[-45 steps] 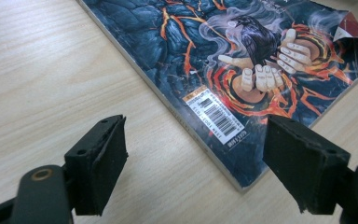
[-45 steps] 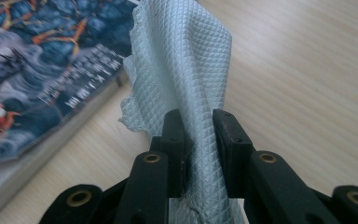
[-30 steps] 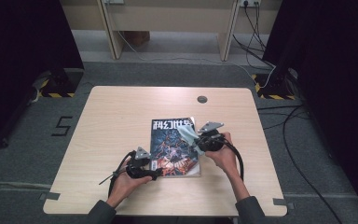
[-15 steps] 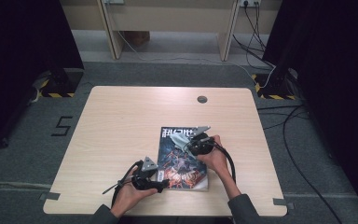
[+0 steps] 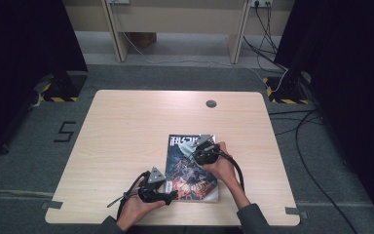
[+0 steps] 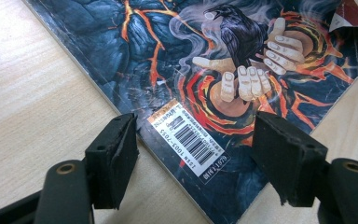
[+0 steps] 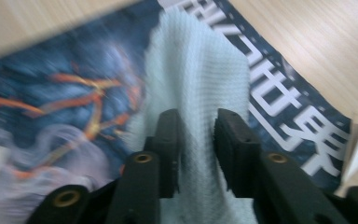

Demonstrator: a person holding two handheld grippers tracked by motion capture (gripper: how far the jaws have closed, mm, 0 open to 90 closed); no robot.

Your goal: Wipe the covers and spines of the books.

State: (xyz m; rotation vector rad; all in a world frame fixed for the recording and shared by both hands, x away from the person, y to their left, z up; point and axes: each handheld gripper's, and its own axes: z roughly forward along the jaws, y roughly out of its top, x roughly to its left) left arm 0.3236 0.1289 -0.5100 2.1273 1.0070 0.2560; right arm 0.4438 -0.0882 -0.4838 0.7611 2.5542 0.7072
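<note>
Right tongs (image 7: 196, 135): jaws nearly together, pinching a fold of pale woven cloth (image 7: 200, 84); they have just been closing on it. In the high view these tongs (image 5: 195, 150) sit just right of centre, over the upper part of the magazine (image 5: 191, 170), with the cloth (image 5: 189, 146) lying on the cover just below the white title lettering.

Left tongs (image 6: 193, 156): jaws spread wide, nothing between the pads; they straddle the magazine's (image 6: 177, 56) corner at the barcode label (image 6: 191, 140) (one jaw over bare wood, the other over the cover). High view places them (image 5: 168, 194) at lower centre, against the magazine's lower left edge.

The magazine lies flat on the surface (image 5: 126, 131), slightly tilted, in the lower right-of-centre part of the frame. One corner of its cover is curled up, seen at the upper right of the left gripper view.

Open room: bare wood across the left and upper portions of the surface; a narrower margin to the right. A round grommet (image 5: 211, 104) sits near the far edge.
</note>
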